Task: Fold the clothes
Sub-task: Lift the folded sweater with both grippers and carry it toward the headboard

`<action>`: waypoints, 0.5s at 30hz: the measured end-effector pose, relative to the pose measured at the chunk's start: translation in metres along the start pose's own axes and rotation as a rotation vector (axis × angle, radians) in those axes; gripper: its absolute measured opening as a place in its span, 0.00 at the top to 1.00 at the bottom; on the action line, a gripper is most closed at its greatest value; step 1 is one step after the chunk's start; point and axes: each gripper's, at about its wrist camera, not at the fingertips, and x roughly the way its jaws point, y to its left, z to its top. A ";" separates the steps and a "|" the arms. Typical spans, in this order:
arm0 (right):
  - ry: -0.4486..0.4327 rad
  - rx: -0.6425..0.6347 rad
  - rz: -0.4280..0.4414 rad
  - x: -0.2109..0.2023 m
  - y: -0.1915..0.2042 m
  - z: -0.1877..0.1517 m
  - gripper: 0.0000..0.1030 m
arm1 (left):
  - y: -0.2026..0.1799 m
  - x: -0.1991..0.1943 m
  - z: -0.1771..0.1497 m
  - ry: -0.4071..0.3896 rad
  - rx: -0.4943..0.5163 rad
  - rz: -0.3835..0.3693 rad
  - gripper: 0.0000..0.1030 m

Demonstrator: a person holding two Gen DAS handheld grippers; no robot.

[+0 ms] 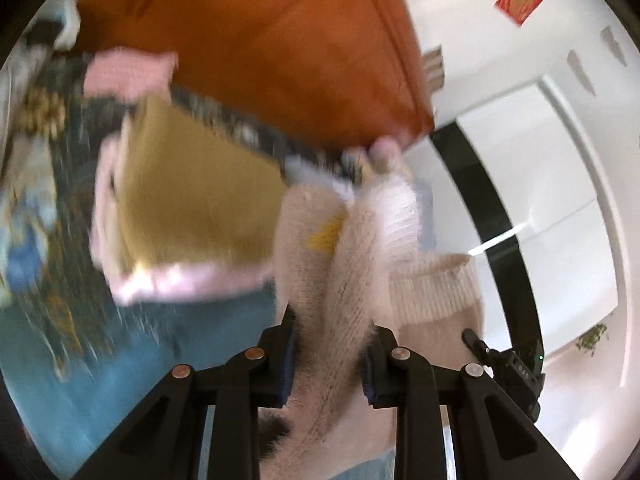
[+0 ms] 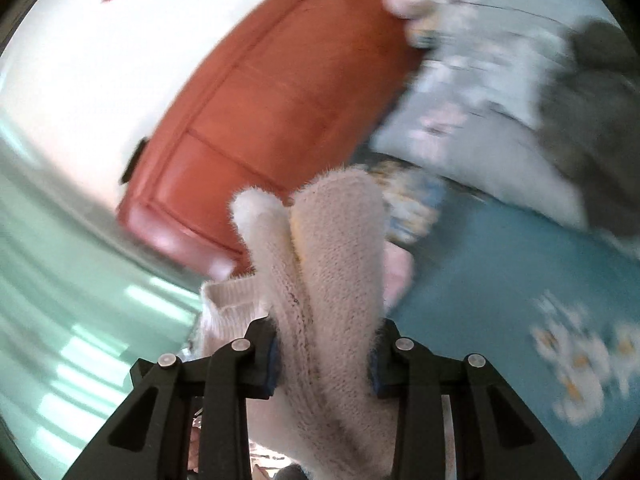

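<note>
Left gripper [image 1: 330, 354] clamped on a thick fold of fuzzy cream knit sweater [image 1: 352, 272], pads pressing the wool from both sides, jaws only narrowly apart. Right gripper [image 2: 324, 354] same deal, closed on another bunch of the same sweater, knit bulging up between the jaws. In both wrist views the cloth starts right at the fingertips and runs forward and upward away from the tool; ribbed cuff or hem [image 1: 432, 288] hangs just right of the left jaws, and just left of the right jaws. So the garment looks strung between the two tools, long axis likely across from one to the other; neither hand clearly nearer. Next move turns on keeping that span taut and level before laying it down. Ahead-left of the left tool, a folded stack: mustard-yellow piece [image 1: 192, 196] on pink cloth [image 1: 188, 284], on the teal floral bedspread [image 1: 120, 360]. Farther out, orange-brown headboard [image 1: 260, 40]. Ahead-right of the right tool, pale floral pillow [image 2: 460, 120] and dark grey garment [image 2: 592, 120]. Heavy blur throughout.
</note>
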 end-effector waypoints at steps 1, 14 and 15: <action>0.010 -0.028 0.020 0.016 0.013 0.012 0.66 | 0.006 -0.005 0.018 -0.027 0.001 0.007 0.73; 0.217 -0.165 -0.011 0.252 0.062 0.113 0.67 | 0.137 0.010 0.102 -0.131 -0.248 0.126 0.73; 0.239 -0.163 -0.031 0.269 0.054 0.113 0.67 | 0.152 0.015 0.098 -0.124 -0.276 0.139 0.73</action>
